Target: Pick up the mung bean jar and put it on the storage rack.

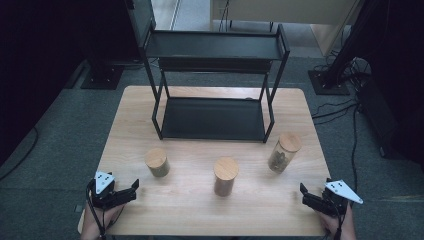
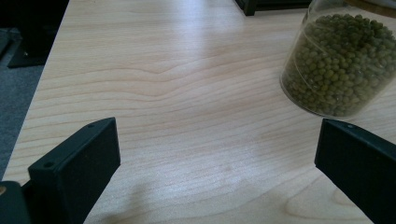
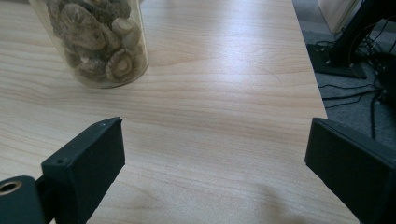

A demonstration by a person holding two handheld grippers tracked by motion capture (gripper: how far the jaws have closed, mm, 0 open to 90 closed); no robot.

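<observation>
**Jars standing loose, both tongs waiting wide at the near edge**

While all three jars are standing on the bare surface [image 1: 200, 165], nothing appears to have been placed yet: both tiers of the black rack [image 1: 215, 85], in the upper centre of the high view, are sitting empty. Judgement: if the work is shelving the jars, it is at its very start, with every jar left to move.

Positions, high view:
- bean jar [image 1: 157, 161], wooden lid, left of centre, nearest the left tongs [image 1: 131, 189].
- middle jar [image 1: 225, 175], wooden lid, centre; contents not readable.
- mushroom jar [image 1: 283, 152], right of centre, just off the rack's right front leg, nearest the right tongs [image 1: 305, 192].

Left tongs: resting at the lower left, released, jaws standing wide apart. Their own view is showing the bean jar [image 2: 341, 60] at upper right, ahead of the right-hand jaw and apart from it. Holding nothing.

Right tongs: resting at the lower right, likewise spread wide. Their own view is showing the mushroom jar [image 3: 93, 42] at upper left, well ahead of the jaws, untouched. Holding nothing.
</observation>
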